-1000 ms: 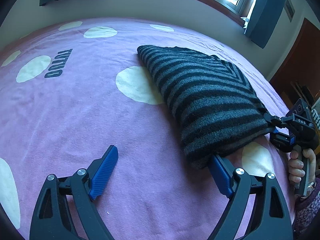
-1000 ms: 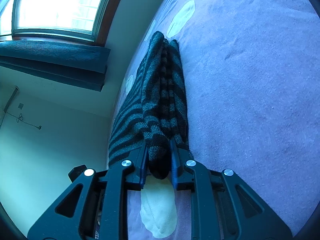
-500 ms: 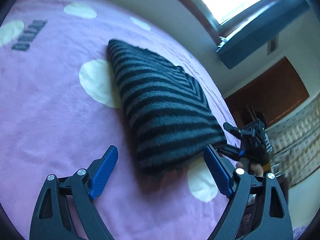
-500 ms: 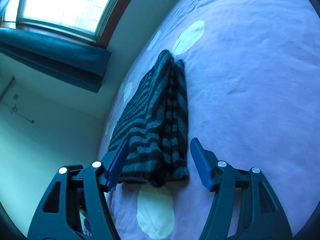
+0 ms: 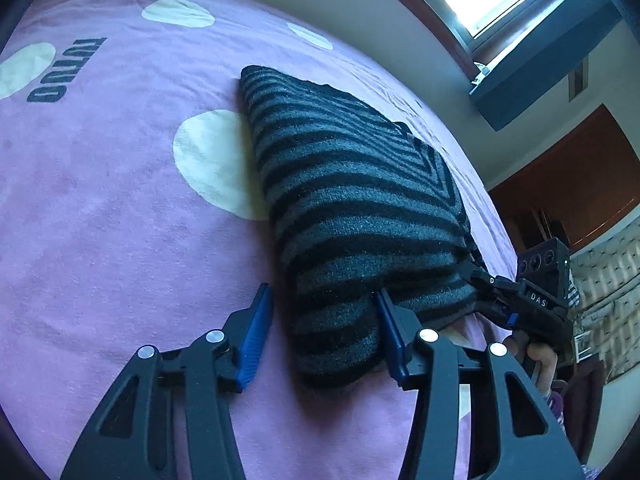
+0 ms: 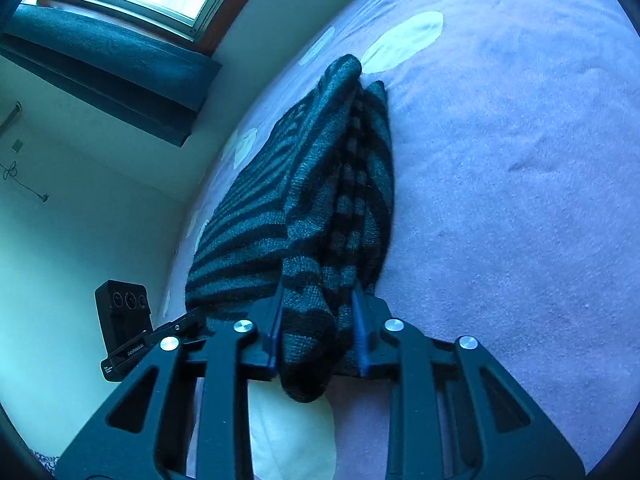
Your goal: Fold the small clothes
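Right gripper (image 6: 316,330) has just closed and pinches the near corner of the folded striped sweater (image 5: 352,208); left gripper (image 5: 322,330), jaws just narrowing, straddles the other near corner, left pad seemingly still clear. Lifting now risks that corner slipping and the fold on the pink blanket (image 5: 120,208) sagging open. The sweater's underside and far edge are hidden.

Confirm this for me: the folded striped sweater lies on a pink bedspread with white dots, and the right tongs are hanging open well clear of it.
Not quite. The right tongs are not open and clear: the right wrist view shows them closed on the near edge of the striped sweater, knit bunched between the pads. The rest holds: the sweater lies folded on the pink bedspread with white dots.
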Motion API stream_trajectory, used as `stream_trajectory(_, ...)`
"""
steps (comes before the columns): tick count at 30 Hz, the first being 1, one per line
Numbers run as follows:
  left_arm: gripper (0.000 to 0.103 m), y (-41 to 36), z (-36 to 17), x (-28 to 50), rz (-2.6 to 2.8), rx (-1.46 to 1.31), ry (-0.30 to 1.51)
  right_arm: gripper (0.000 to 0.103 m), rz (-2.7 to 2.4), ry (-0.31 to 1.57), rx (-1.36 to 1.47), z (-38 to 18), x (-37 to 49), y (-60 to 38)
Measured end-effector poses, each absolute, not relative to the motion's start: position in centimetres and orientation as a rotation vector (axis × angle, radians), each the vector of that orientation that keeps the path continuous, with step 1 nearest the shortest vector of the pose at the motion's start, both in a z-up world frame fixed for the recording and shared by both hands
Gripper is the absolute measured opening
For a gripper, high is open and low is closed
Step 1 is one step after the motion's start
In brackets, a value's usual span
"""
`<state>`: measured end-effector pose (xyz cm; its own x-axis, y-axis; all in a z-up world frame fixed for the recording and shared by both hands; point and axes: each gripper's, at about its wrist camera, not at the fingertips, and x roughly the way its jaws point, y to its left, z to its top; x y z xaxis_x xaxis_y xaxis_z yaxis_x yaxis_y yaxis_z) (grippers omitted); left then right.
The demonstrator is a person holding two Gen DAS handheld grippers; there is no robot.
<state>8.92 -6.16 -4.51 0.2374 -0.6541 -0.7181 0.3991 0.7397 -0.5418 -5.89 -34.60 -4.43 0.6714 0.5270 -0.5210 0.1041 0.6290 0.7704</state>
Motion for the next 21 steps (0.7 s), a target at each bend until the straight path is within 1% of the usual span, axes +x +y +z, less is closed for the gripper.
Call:
stream_trajectory(5,0.05,-6.3,-4.4,8.7,-0.735,-0.249,1.099,0.023,0.284,0.815,0.882,-4.4,-5.6,-34.8)
stream_trajectory(14,0.05,-6.4,-4.4,8.7,-0.738,-0.244,1.092,0.024,0.29,0.809,0.89,-4.6,-5.7,-34.8)
stream_trajectory(16,0.054,-6.1,-4.2,8.8,-0.753,-0.262,1.093,0.026,0.303,0.801,0.916,-4.7,-5.8,-35.2)
stream_trajectory(17,0.056,-5.8,-4.1,8.8,-0.762,-0.284,1.099,0.029,0.307,0.797,0.926,-4.6,-5.9,-35.5)
stream_trajectory(18,0.061,-5.4,-3.9,8.9,-0.769,-0.315,1.105,0.034,0.31,0.791,0.934,-4.4,-6.0,-35.8)
stream_trajectory(19,0.069,-4.9,-3.8,9.2,-0.772,-0.349,1.107,0.037,0.308,0.784,0.934,-4.1,-6.1,-36.2)
stream_trajectory(21,0.074,-3.9,-3.6,10.2,-0.779,-0.426,1.101,0.056,0.297,0.763,0.925,-3.3,-6.1,-37.0)
